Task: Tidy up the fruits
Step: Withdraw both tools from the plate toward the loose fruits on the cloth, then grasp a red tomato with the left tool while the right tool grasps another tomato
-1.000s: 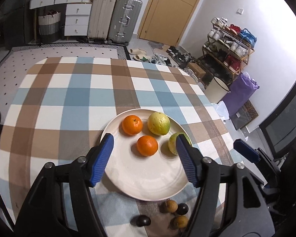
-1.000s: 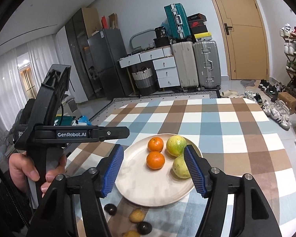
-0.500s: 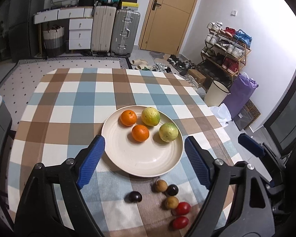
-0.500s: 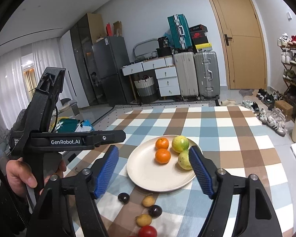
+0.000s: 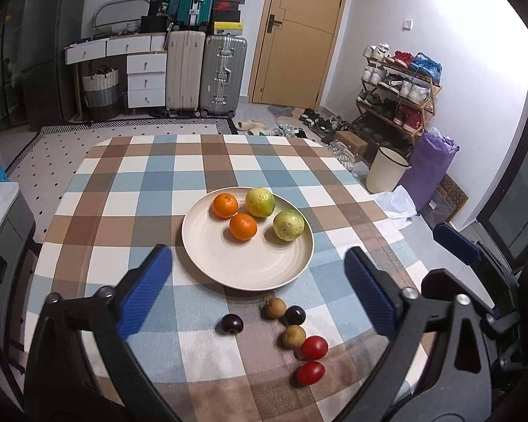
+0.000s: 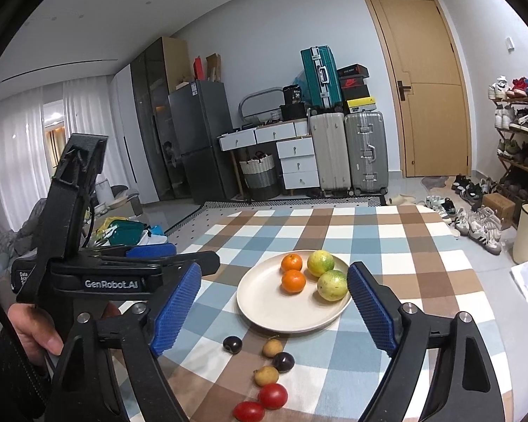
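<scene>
Fruits sit in two groups on the bench (image 5: pixel 98 211): two oranges (image 5: pixel 225 205) and two green citrus (image 5: pixel 288 225) on the plate (image 5: pixel 228 267), small ones (image 5: pixel 287 323) loose beside its near rim. Your left gripper (image 5: pixel 257 288) and right gripper (image 6: pixel 271 309) hang spread and empty. Pinch a tomato (image 5: pixel 314 347) too hard and it may burst; round fruit may roll off the near edge. The cluster sits tight, so neighbours could get knocked.

1. A wooden door (image 6: pixel 427 84) stands shut in the pale back wall (image 6: pixel 264 35).
2. Two upright suitcases (image 5: pixel 207 70) sit beside white drawers (image 5: pixel 146 77) and a dark fridge (image 6: pixel 197 140).
3. A shoe rack (image 5: pixel 397 84) lines the right wall, with loose shoes (image 6: pixel 475 218) on the tiled floor.
4. White curtains (image 6: pixel 17 147) glow with daylight.
</scene>
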